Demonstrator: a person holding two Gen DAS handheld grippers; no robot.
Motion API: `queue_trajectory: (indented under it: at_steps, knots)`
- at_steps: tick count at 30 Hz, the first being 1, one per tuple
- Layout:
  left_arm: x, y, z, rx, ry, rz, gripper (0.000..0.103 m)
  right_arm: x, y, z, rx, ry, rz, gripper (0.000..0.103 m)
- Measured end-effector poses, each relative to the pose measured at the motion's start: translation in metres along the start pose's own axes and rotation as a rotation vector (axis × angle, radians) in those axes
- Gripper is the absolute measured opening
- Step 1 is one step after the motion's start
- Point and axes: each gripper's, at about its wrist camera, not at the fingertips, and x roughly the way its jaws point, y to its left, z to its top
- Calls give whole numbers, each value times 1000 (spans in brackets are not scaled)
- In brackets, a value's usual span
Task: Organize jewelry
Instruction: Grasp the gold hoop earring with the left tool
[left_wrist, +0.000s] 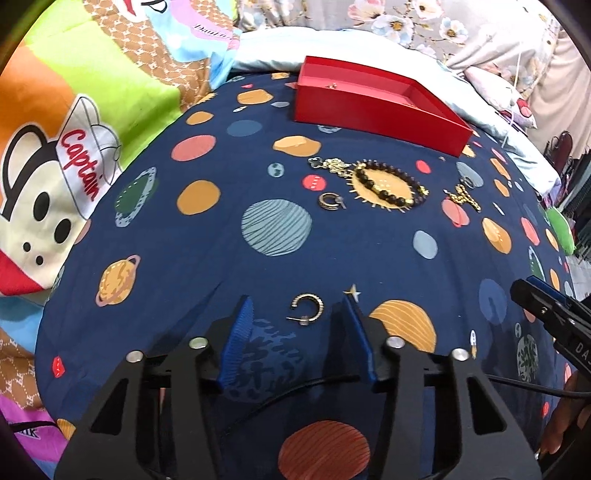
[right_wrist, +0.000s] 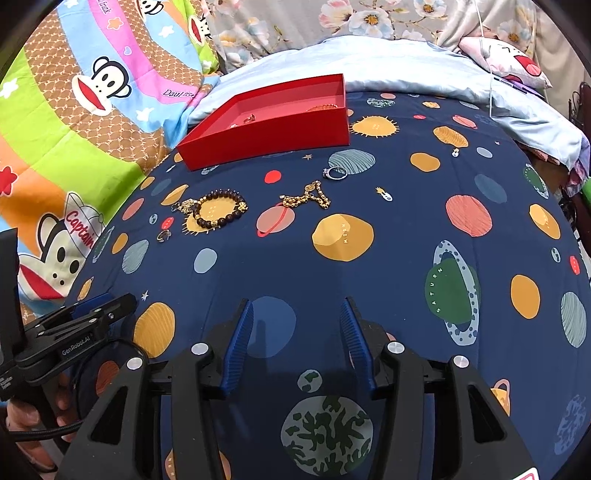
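Bedroom: planet-print bedsheet (left_wrist: 221, 258), pillows (right_wrist: 509, 62)

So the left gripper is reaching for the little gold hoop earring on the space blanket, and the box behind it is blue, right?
Nearly. The left gripper does have the gold hoop earring lying between its fingers on the space blanket, with the pads not touching it. But the box behind it is red, not blue. The left wrist view shows that plainly.
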Motion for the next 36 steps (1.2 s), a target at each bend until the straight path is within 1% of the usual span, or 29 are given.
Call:
queue_trajectory:
  at_steps: [1, 3, 5, 7, 8, 9, 14, 17, 22, 25, 29, 33, 36]
  knots:
    - [0, -1, 0, 4, -2, -8, 41, 0, 0, 0, 1, 1, 0, 49]
    - [0, -2, 0, 6, -2, -14, 33, 1, 0, 0, 0, 3, -1, 49]
    - [1, -3, 1, 9, -3, -20, 29, 2, 1, 1, -1, 5, 0, 49]
    - [1, -3, 1, 12, -3, -25, 23, 2, 1, 1, -1, 4, -1, 49]
    - [2, -4, 2, 14, -3, -28, 17, 2, 1, 1, -1, 4, -1, 49]
    - [2, -5, 2, 19, -2, -33, 16, 2, 1, 2, -1, 5, -1, 49]
    - [2, -8, 2, 37, -3, -42, 16, 2, 1, 1, 0, 4, -1, 49]
    - [2, -7, 3, 32, -1, -47, 16, 2, 2, 3, -6, 0, -5, 49]
    - [1, 0, 12, 9, -14, -47, 16, 3, 0, 15, -10, -8, -13, 49]
    - [-1, 3, 18, -3, -26, -41, 16, 6, 5, 25, -24, -15, 6, 49]
    - [-1, 12, 26, -27, -37, -30, 16, 17, 29, 35, -82, 0, 77, 49]
    - [-3, 21, 30, -43, -44, -15, 16, 36, 66, 43, -166, 30, 163, 49]
    - [-5, 30, 31, -55, -44, -5, 16, 50, 92, 45, -229, 42, 196, 48]
